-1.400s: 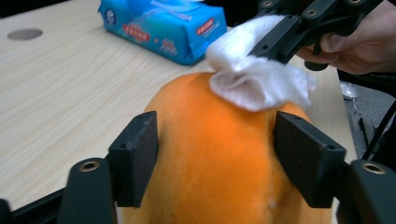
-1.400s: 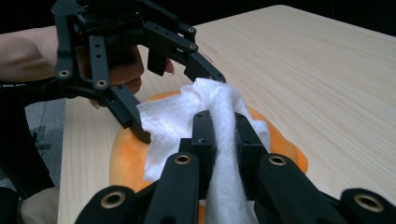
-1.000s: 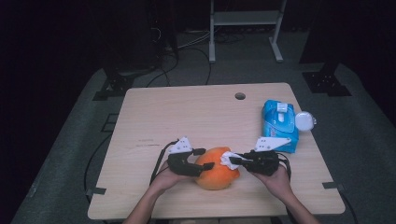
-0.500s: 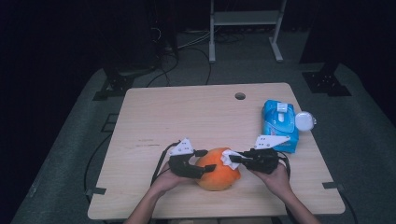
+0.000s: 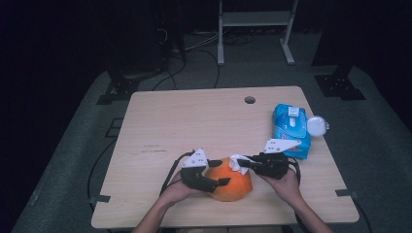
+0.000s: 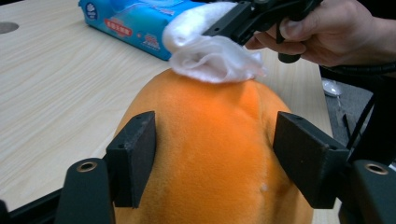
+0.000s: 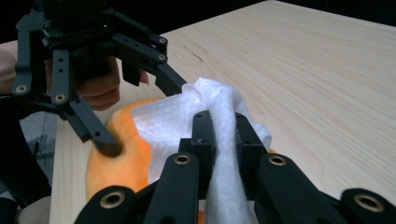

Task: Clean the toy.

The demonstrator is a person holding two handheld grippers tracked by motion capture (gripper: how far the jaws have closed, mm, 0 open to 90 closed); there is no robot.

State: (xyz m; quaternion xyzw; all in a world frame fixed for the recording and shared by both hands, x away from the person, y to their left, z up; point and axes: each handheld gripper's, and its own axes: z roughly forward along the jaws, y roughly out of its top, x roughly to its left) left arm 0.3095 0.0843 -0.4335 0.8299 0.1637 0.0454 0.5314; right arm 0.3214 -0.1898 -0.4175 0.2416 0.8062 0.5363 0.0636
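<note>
Orange plush toy (image 5: 230, 184) sits at the worktop's (image 5: 194, 121) near edge, straddled by our left gripper (image 6: 215, 154), whose fingers (image 6: 135, 156) have just been opening and now stand slack beside its flanks. On its top rests the white wipe (image 6: 212, 58), pinched tight in our right gripper (image 7: 219, 135). Beyond the right fingers lies the blue wipes pack (image 5: 291, 130). With our left hold loosened, a firm wiping stroke could shove the toy sideways or off the edge.

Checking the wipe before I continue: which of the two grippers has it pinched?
The right gripper: its jaws clamp the white wipe; the left gripper straddles the orange plush toy.
</note>
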